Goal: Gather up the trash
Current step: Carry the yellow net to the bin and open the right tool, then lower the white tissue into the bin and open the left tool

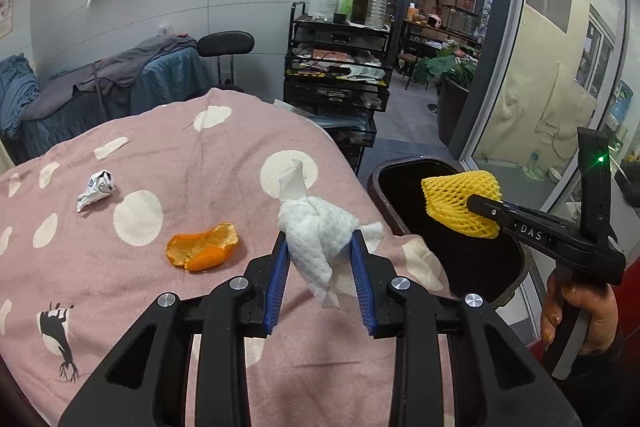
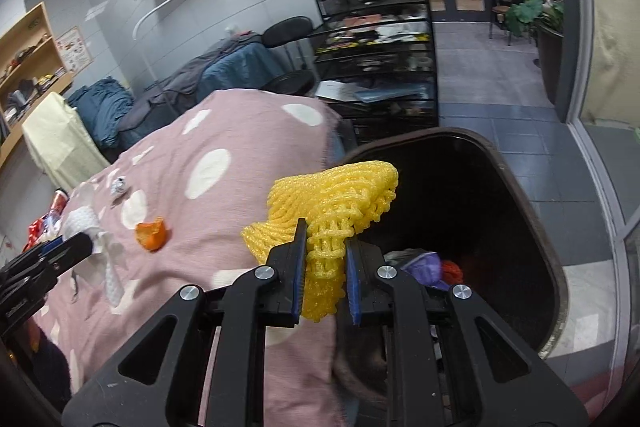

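Both claws loaded. Left claw [image 1: 320, 255] is clamped on a wadded tissue [image 1: 320, 227], jaws narrow but not fully closed, wad bulging above the pads with a loose tail hanging below; it sits over the pink blanket [image 1: 180, 147], short of the bin [image 1: 516, 267]. Right claw [image 2: 325, 247] is pinching the yellow foam net [image 2: 332, 203] by one end, most of the net sticking out ahead of the pads, over the bin's near rim with the dark opening just beyond. Bin already has some trash in the bottom. Still on the blanket: orange peel [image 1: 204, 247] near the left claw, crumpled wrapper [image 1: 96, 189] further back. Risks, my read: net is light and springy, held by a thin compressed bit, so an early release near the rim could bounce it back onto the blanket or down the gap between bed and bin. It could also snag on the ribbed pads and not drop when the jaws part. Tissue grip is on soft bulk, so a quick swing could shed the tail or let the wad slip out before it reaches the bin. Two claws heading to one opening from the same side means a possible clash at the rim, so stagger them. A low tissue pass could drag the peel along the blanket.
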Demonstrator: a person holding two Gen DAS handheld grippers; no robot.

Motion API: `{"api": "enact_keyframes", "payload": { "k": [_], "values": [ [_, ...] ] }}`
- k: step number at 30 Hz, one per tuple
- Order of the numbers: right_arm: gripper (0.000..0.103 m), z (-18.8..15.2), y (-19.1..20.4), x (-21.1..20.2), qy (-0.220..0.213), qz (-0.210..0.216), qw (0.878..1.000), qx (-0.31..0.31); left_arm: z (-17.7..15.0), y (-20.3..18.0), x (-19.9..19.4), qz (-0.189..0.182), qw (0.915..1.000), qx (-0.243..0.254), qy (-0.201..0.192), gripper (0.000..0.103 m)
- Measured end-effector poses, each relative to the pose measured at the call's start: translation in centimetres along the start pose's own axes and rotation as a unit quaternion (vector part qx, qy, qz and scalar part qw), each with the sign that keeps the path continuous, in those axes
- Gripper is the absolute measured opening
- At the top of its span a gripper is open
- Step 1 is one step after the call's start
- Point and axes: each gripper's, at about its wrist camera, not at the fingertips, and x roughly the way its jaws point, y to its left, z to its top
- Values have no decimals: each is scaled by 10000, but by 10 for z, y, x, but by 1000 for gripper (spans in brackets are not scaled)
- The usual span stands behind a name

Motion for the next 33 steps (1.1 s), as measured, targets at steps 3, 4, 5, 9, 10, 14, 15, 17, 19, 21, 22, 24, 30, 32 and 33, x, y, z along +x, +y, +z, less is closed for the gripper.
{"api": "enact_keyframes", "payload": {
  "k": [3,4,5,9,10,14,15,17,19,21,22,24,30,32,33],
  "values": [
    [18,-2,-16,6,108,-159,9997,120,0,-11,8,-110,9999,74,89,31],
    [18,-3,-21,9,139,-207,9995,168,-1,-14,9,-123,9998,96,103,31],
    [18,-5,-27,12,181,-264,9993,210,-1,-18,12,-146,9997,139,130,31],
    [18,-9,-42,24,339,-384,9981,330,0,-28,20,-203,9993,250,196,31],
    [18,-10,-46,28,384,-416,9978,354,1,-30,22,-215,9992,272,210,31],
    [22,-17,-52,43,559,-555,9962,378,2,-38,31,-269,9987,347,276,31],
    [30,-18,-52,45,581,-586,9959,376,2,-41,32,-270,9985,365,294,31],
    [60,-22,-53,48,570,-581,9959,391,2,-44,36,-276,9983,395,336,31],
    [71,-25,-52,47,529,-546,9962,420,2,-46,40,-319,9979,403,399,31],
    [72,-27,-54,46,513,-507,9963,468,3,-48,45,-338,9975,419,456,31],
    [73,-27,-55,45,480,-499,9964,498,4,-49,47,-330,9974,435,472,31],
    [75,-27,-58,39,361,-476,9965,589,5,-53,50,-318,9971,494,481,31],
    [80,-23,-68,23,81,-548,9948,849,13,-66,60,-440,9957,597,548,31],
    [81,-21,-73,18,-4,-562,9940,943,16,-72,64,-439,9953,658,560,31],
    [81,-21,-75,16,-34,-580,9935,975,17,-75,67,-439,9950,695,567,31]
  ]
}}
